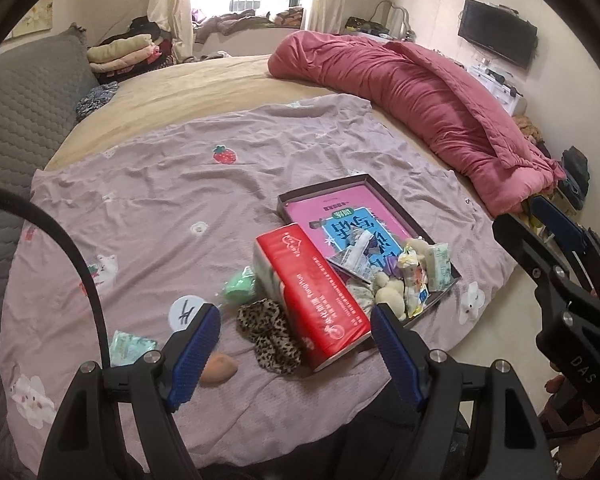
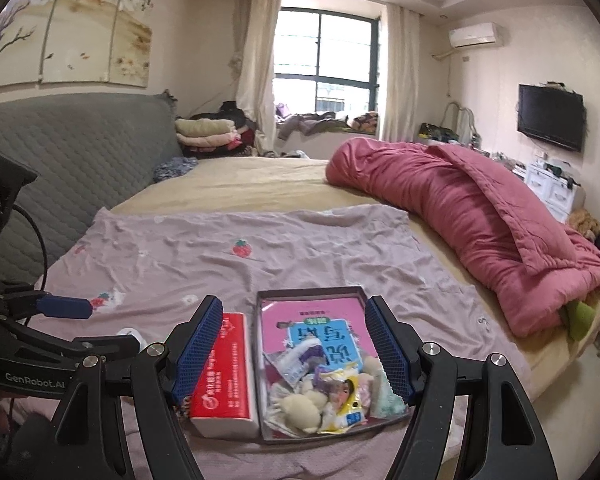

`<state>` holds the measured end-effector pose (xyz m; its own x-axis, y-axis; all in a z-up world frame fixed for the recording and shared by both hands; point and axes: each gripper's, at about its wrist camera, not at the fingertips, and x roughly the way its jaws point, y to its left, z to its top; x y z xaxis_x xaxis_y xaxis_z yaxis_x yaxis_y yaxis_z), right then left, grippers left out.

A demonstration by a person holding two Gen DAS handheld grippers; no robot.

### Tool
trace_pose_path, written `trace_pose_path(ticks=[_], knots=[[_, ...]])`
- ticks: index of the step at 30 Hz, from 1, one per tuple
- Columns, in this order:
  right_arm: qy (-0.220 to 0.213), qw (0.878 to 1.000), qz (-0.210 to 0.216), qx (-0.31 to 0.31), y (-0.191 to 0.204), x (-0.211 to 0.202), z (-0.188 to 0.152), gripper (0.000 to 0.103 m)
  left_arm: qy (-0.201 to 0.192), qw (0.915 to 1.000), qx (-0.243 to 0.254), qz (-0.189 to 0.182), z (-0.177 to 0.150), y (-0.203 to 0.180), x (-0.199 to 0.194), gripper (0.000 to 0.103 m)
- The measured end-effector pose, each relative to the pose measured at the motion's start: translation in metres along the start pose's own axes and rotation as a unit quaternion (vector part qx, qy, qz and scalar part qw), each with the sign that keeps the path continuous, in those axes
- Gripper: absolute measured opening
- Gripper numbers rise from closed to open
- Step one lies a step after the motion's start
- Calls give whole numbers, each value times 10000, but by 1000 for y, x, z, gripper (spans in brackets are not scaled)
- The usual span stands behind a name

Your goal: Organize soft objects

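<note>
On the lilac sheet (image 1: 160, 200) stands a shallow dark box (image 1: 320, 187) with a pink book (image 1: 332, 210) in it, and a cream plush toy (image 1: 392, 298) and several small packets piled at its near end. A red tissue pack (image 1: 312, 296) leans on the box's left side. A leopard scrunchie (image 1: 268, 336), a green soft lump (image 1: 240, 286), an orange sponge (image 1: 219, 368) and a green packet (image 1: 130, 346) lie loose beside it. My left gripper (image 1: 296, 344) hovers open above the scrunchie and the pack. My right gripper (image 2: 294, 344) hangs open over the box (image 2: 308, 290) and the tissue pack (image 2: 224, 372), holding nothing.
A rolled pink quilt (image 1: 420, 92) lies along the bed's right side. The grey headboard (image 1: 24, 112) runs along the left. A white round tag (image 1: 186, 310) rests on the sheet. The bed's edge and the floor lie just right of the box. Folded clothes (image 2: 208, 132) are stacked at the far corner.
</note>
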<state>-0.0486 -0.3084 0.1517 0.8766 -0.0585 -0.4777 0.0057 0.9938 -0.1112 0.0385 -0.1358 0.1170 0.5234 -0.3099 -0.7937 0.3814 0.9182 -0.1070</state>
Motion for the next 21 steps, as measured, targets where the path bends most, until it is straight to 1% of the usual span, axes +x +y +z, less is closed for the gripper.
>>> trace_pose_path(ticks=[7, 10, 16, 21], knots=[[8, 9994, 294, -154, 24, -3, 5, 75, -69, 9997, -238, 84, -7, 31, -17, 77], [-28, 9990, 364, -275, 35, -5, 7, 75, -137, 9990, -348, 260, -8, 52, -27, 77], [-7, 9975, 540, -466, 52, -8, 6, 75, -226, 9966, -680, 415, -12, 89, -39, 77], [10, 9959, 677, -599, 64, -8, 3, 75, -213, 9938, -954, 529, -23, 118, -45, 77]])
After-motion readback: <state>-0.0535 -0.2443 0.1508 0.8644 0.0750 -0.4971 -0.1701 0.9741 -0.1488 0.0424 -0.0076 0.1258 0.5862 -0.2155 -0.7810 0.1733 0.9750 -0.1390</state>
